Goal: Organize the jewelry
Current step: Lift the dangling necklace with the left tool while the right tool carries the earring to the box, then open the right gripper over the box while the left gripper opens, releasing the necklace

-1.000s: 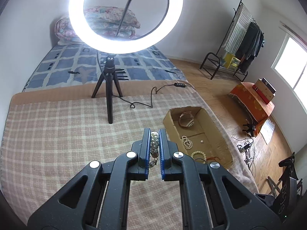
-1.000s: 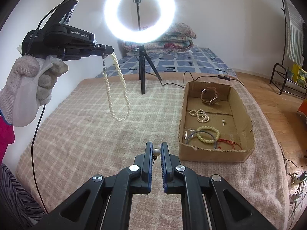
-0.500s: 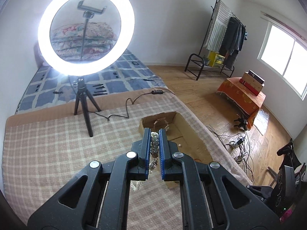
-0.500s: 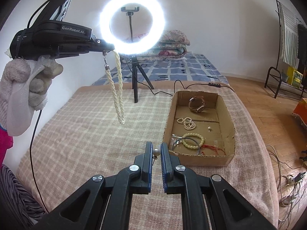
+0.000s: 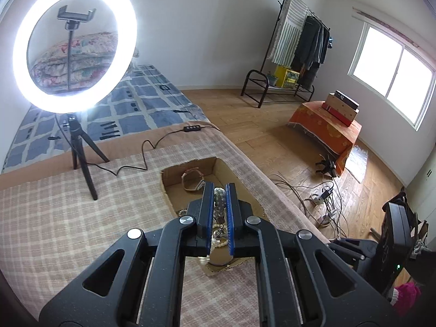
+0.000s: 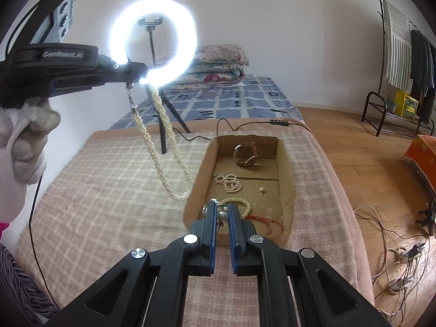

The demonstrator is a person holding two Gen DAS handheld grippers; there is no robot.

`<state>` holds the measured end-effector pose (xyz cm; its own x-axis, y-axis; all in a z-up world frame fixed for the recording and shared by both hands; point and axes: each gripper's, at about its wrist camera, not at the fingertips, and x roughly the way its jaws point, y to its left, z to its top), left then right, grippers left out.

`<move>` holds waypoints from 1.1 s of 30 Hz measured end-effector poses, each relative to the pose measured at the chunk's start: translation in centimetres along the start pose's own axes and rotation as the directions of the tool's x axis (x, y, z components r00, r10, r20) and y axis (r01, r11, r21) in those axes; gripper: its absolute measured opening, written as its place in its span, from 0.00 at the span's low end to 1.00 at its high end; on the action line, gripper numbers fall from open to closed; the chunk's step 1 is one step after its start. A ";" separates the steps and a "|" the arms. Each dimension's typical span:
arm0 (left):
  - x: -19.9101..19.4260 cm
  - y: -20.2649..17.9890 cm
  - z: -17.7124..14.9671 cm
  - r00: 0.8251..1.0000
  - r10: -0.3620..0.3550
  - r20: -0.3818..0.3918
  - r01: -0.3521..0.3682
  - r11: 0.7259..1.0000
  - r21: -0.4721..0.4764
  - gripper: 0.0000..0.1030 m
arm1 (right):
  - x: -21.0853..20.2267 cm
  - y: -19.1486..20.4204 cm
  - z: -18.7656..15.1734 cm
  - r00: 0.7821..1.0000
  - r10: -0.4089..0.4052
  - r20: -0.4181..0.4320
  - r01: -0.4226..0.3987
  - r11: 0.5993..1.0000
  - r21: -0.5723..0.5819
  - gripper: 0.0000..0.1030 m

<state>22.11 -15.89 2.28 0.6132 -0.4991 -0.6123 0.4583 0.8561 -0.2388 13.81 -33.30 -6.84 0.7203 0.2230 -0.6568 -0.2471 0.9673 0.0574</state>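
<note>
At lower centre the left tool (image 5: 219,190) grips a pearl necklace (image 5: 219,209) over the cardboard box (image 5: 174,175); a ring light (image 5: 73,57) glows upper left.

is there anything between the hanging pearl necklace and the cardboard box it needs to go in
Nothing visible. The pearl necklace hangs free from the left gripper, its low end just outside the cardboard box, whose top is open. Only the near wall must be cleared.
</note>
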 end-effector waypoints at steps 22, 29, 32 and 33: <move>4.2 -3.4 0.3 0.994 -0.100 -0.036 0.101 0.995 0.020 0.06 | 8.3 -4.6 4.7 0.999 -0.022 -0.027 0.021 0.999 -0.048 0.06; 6.1 -3.6 -1.4 0.992 -0.099 -0.080 0.101 0.995 0.024 0.06 | 11.8 -6.1 6.0 0.999 -0.006 -0.042 0.005 1.000 -0.022 0.06; 7.4 -3.0 -2.2 0.990 -0.091 -0.106 0.093 0.996 0.005 0.06 | 13.2 -6.8 6.4 0.999 0.006 -0.048 -0.006 1.000 0.002 0.06; 7.9 -2.7 -2.6 0.989 -0.090 -0.117 0.090 0.996 -0.002 0.06 | 13.7 -7.0 6.4 0.999 0.011 -0.050 -0.010 1.000 0.009 0.06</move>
<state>24.06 -21.83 -3.83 0.4898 -0.5548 -0.6725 0.5107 0.8078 -0.2944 29.57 -36.23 -11.37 0.6841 0.2269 -0.6932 -0.2485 0.9660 0.0710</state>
